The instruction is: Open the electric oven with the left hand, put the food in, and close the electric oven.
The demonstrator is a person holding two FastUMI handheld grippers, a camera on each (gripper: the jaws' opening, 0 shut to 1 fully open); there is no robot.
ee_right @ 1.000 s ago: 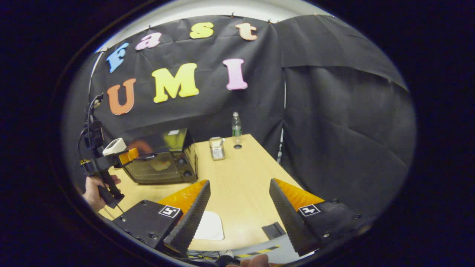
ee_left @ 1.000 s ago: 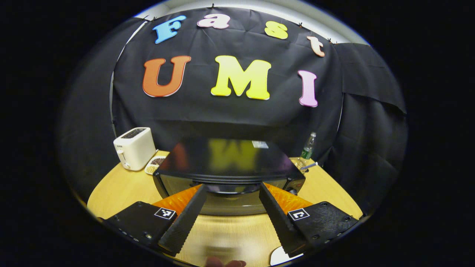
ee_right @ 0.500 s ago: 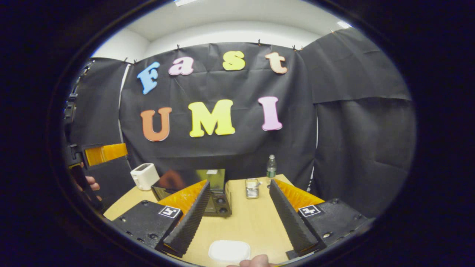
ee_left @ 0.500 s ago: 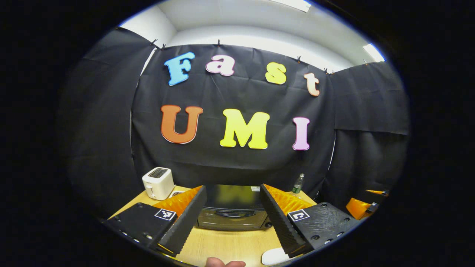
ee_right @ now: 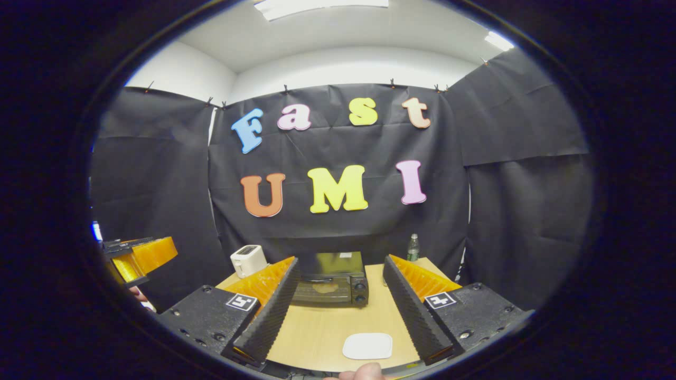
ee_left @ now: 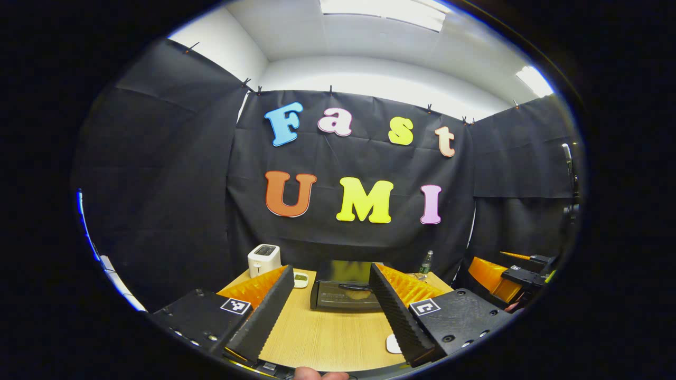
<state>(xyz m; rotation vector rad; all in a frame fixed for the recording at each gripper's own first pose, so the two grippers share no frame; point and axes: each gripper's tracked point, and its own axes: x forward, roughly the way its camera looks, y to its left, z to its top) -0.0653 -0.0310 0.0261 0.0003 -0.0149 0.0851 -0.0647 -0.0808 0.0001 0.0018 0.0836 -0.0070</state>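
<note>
The electric oven (ee_left: 346, 287) sits with its door closed, food visible behind the glass, far ahead between my left gripper (ee_left: 330, 311) jaws, which are released and empty. A second ago it filled the space just past them; I have pulled both grippers well back. The right gripper (ee_right: 340, 311) is likewise spread and empty, the white plate (ee_right: 367, 346) bare on the bench (ee_right: 327, 327) between its jaws. I judge the task finished.

Black electric oven (ee_right: 330, 278) at the far middle of the wooden table (ee_right: 327, 327) — upright, glass door shut, two knobs down its right side. Pale food (ee_right: 323, 288) dimly visible behind the glass — kind not clear.
</note>
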